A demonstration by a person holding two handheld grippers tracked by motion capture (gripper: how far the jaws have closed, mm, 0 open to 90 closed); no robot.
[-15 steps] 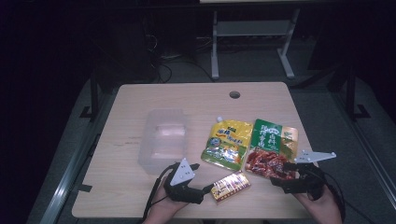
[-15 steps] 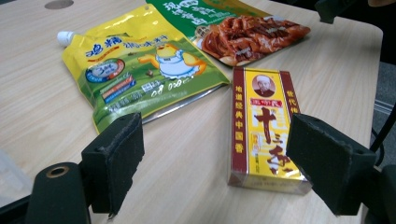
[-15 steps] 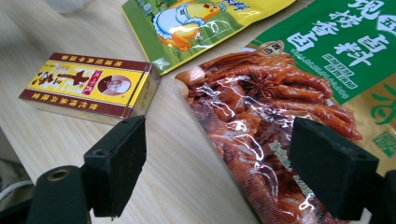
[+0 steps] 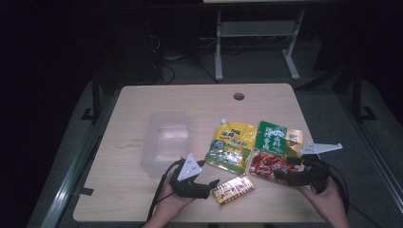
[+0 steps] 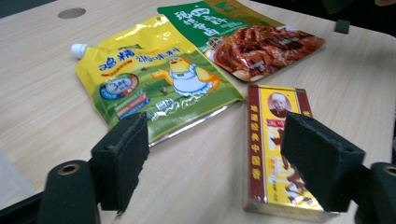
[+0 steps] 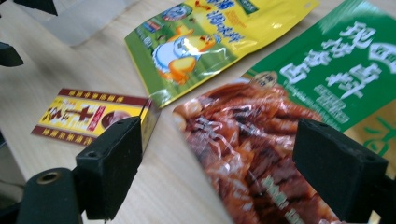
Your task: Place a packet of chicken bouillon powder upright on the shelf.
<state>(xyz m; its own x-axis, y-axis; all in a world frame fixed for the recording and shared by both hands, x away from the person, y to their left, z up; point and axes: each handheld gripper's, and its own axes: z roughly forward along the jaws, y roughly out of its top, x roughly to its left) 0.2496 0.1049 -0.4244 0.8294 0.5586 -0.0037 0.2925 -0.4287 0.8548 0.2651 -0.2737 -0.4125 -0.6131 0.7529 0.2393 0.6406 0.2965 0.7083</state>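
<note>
A yellow spouted pouch (image 4: 231, 145) and a green pouch with a red food picture (image 4: 273, 152) lie side by side on the wooden table (image 4: 190, 99). A small red-and-gold box (image 4: 233, 189) lies in front of them. My left gripper (image 4: 213, 185) rests low at the front, open, its jaws pointing at the box. In the left gripper view the box (image 5: 273, 140) lies just inside the right pad (image 5: 322, 163), untouched. My right gripper (image 4: 280, 175) is open at the green pouch's near end; that pouch (image 6: 261, 140) lies between its jaws, which are not pressing on it.
A clear plastic container (image 4: 166, 140) stands left of the pouches, just behind my left hand. A round cable hole (image 4: 238, 96) sits near the table's far edge. Beyond the table stand a dark floor and a metal frame (image 4: 256, 28).
</note>
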